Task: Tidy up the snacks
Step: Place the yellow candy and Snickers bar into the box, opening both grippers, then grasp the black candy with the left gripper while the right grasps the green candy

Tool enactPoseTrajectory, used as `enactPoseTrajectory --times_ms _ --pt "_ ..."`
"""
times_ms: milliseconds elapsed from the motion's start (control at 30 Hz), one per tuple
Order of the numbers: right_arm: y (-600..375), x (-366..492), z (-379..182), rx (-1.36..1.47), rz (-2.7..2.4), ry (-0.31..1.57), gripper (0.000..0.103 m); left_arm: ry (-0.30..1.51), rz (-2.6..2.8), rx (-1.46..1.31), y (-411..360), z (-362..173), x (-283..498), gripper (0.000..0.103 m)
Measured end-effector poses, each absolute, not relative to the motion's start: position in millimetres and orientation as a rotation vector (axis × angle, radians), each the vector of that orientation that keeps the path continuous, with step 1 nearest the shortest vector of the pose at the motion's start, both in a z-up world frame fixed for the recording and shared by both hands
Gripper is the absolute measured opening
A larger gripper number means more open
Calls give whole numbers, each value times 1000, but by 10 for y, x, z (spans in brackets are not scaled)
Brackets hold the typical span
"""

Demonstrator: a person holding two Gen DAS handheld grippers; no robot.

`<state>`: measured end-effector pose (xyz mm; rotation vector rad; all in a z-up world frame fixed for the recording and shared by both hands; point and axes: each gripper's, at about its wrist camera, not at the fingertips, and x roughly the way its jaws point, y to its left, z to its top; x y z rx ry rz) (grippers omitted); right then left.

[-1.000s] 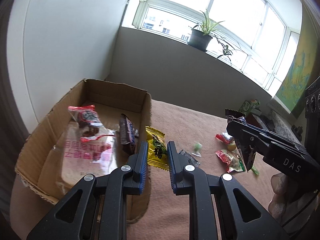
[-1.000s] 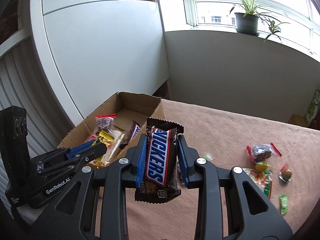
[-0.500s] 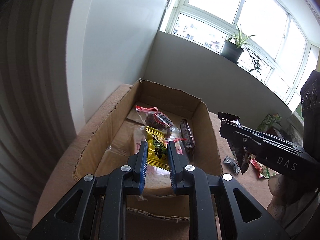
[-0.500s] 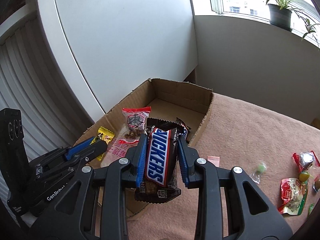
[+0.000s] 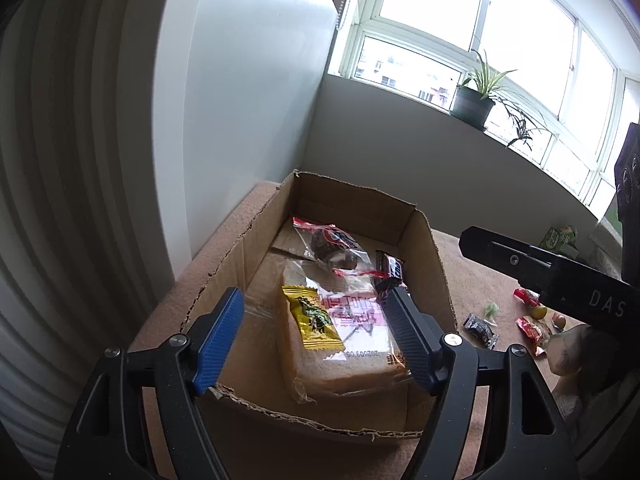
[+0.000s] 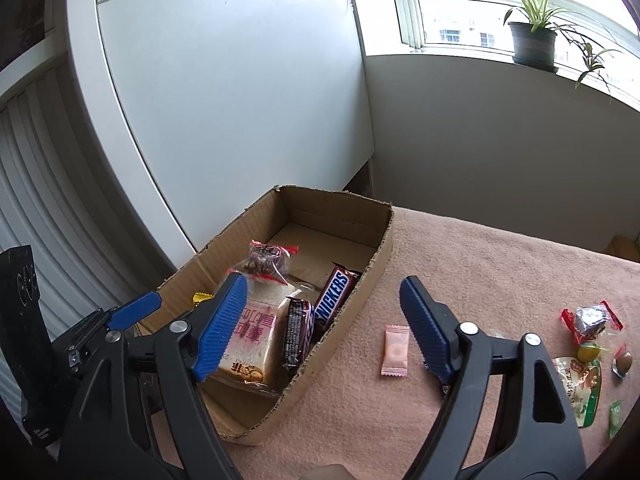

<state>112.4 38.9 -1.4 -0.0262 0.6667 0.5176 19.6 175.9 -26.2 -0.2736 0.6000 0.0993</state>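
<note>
both grippers just let go at once — half a second ago the left gripper point(image 5: 314, 340) was clamped on the yellow candy packet point(image 5: 312, 318) and the right gripper point(image 6: 324, 328) on the snickers bar point(image 6: 334, 300), now both are spread wide and empty. the packet lies flat on the bagged bread point(image 5: 352, 340), the bar leans on the cardboard box point(image 6: 376, 268)'s right wall beside a second dark bar point(image 6: 298, 332). so two more snacks sorted, but the crinkly wrapped bits on the fuzzy pink cloth point(image 6: 480, 264) — like that flat pink sachet point(image 6: 395, 346) just beside the box — are still outside. glossy soft wrappers, rough torn-edged corrugated card.
</note>
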Motion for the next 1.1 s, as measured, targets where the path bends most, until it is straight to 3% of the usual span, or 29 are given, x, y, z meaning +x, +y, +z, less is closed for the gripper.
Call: enactPoseTrajectory --times_ms 667,1100 --pt "-1176 915 134 11 275 628 86 592 -29 -195 1034 -129 291 74" --pt "-2164 776 -286 59 132 746 86 692 -188 -124 250 -262 416 74"
